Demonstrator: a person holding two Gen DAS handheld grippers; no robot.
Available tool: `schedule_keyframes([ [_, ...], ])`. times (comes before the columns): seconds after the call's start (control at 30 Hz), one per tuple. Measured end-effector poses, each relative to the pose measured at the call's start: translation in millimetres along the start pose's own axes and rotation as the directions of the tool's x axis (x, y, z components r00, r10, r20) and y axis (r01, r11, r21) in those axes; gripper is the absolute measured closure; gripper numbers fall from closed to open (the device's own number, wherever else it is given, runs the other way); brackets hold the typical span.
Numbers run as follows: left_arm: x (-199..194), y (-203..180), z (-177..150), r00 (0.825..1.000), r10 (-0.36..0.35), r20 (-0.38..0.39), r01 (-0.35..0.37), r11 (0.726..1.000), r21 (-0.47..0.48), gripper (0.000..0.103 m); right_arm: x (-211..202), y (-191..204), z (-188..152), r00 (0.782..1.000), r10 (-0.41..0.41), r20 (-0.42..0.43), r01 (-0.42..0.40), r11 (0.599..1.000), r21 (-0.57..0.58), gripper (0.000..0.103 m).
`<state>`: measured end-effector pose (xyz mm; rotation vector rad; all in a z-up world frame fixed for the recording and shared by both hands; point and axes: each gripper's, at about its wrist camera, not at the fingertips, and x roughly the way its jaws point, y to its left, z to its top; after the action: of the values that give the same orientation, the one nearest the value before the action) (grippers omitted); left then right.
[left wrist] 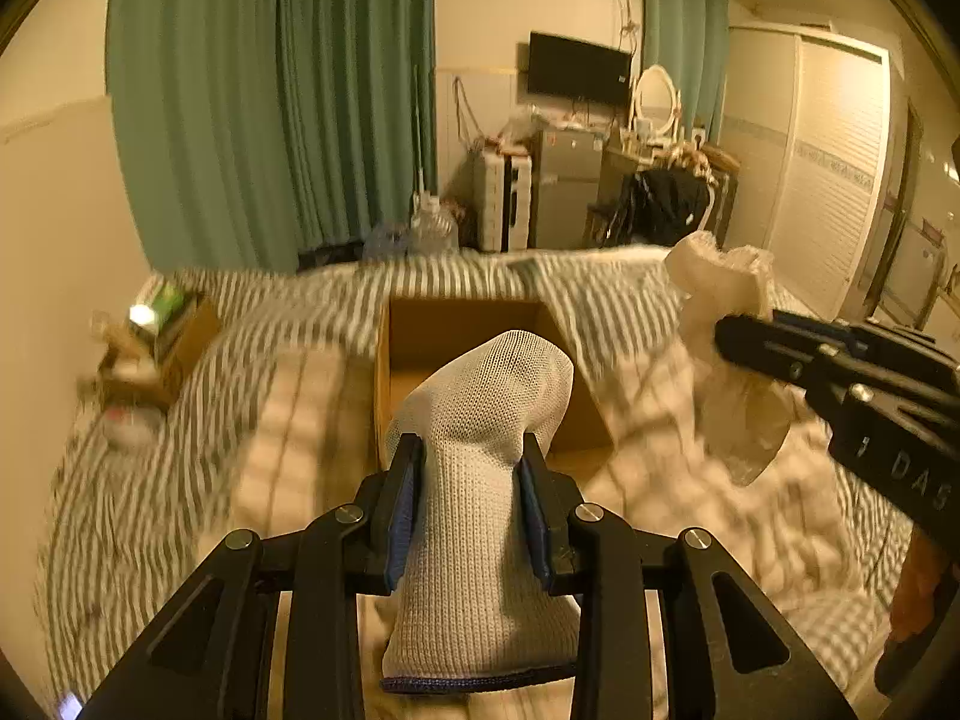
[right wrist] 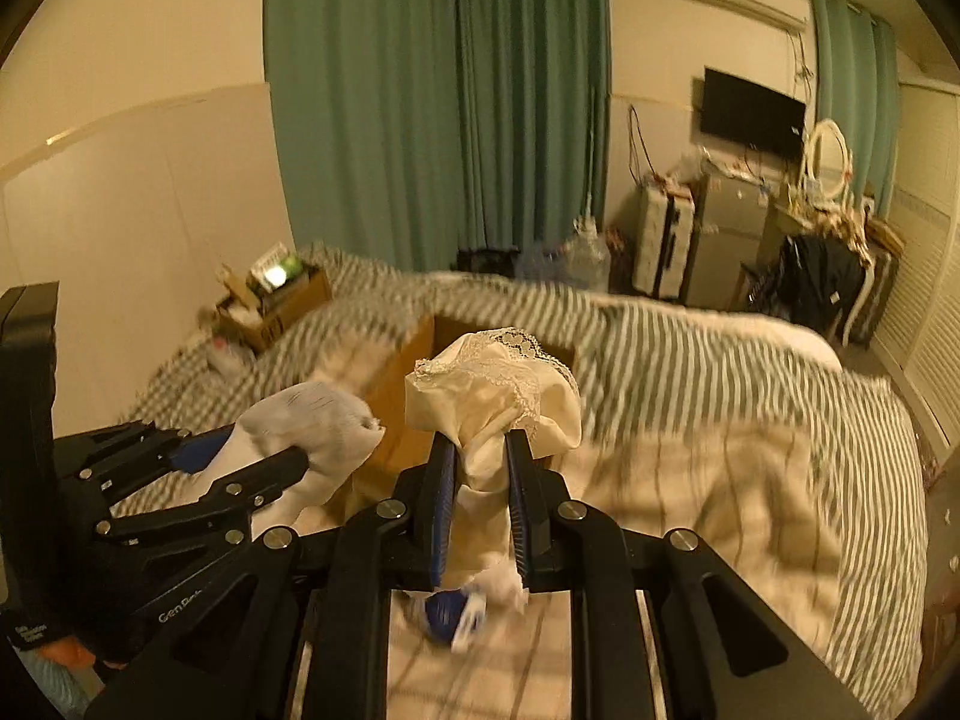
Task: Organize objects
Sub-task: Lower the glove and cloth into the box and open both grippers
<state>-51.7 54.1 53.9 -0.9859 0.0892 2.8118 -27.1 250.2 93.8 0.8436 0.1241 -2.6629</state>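
My left gripper (left wrist: 471, 456) is shut on a white knit sock (left wrist: 480, 420) with a dark cuff, held above the bed just in front of an open cardboard box (left wrist: 420, 330). My right gripper (right wrist: 483, 450) is shut on a cream lace-trimmed cloth (right wrist: 498, 384), held above the same box (right wrist: 408, 360). In the left wrist view the right gripper (left wrist: 729, 339) shows at the right with the cloth (left wrist: 720, 294) hanging from it. In the right wrist view the left gripper (right wrist: 303, 456) and its sock (right wrist: 306, 420) show at the left. A blue and white item (right wrist: 450, 609) lies on the bed below my right gripper.
The bed (left wrist: 660, 480) has a striped and checked cover. A second cardboard box (right wrist: 276, 300) with small items sits at the bed's far left by the wall. Green curtains (left wrist: 270, 108), a fridge, a TV and a wardrobe stand beyond the bed.
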Motion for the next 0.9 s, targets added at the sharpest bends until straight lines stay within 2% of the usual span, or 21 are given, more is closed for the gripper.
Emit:
schedule_keyframes([
  [0.17,28,10,52,0.999,0.019,0.031,-0.020,1.000,0.010,0.072,36,-10,46,1.000,0.013,0.025,-0.013,1.000,-0.015,0.087],
  [0.3,59,10,64,0.998,0.054,0.042,-0.057,0.997,0.058,0.072,84,-26,63,0.999,0.034,-0.007,-0.034,0.999,0.004,0.087],
  [0.43,102,17,61,1.000,0.027,0.005,-0.028,0.999,0.033,0.072,143,-40,55,0.997,0.037,-0.061,-0.035,0.999,0.019,0.089],
  [0.6,156,16,47,0.999,0.034,-0.036,-0.033,0.999,0.036,0.072,209,-57,29,0.990,0.045,-0.133,-0.038,0.998,0.053,0.090],
  [0.77,188,16,31,0.997,0.028,-0.074,-0.025,0.999,0.040,0.071,235,-77,14,0.987,0.058,-0.147,-0.045,0.995,0.085,0.090],
  [0.8,191,17,29,0.997,0.023,-0.078,-0.021,0.999,0.033,0.069,234,-80,12,0.989,0.067,-0.130,-0.054,0.994,0.096,0.088],
  [0.83,192,18,27,0.996,0.013,-0.084,-0.011,1.000,0.023,0.066,233,-82,11,0.989,0.084,-0.122,-0.071,0.992,0.109,0.082],
  [0.87,194,20,27,0.995,-0.007,-0.098,0.008,1.000,0.009,0.057,232,-84,11,0.987,0.108,-0.120,-0.093,0.988,0.122,0.063],
  [0.9,194,20,27,0.995,-0.014,-0.101,0.014,1.000,0.002,0.054,228,-85,12,0.986,0.120,-0.118,-0.103,0.985,0.136,0.052],
])
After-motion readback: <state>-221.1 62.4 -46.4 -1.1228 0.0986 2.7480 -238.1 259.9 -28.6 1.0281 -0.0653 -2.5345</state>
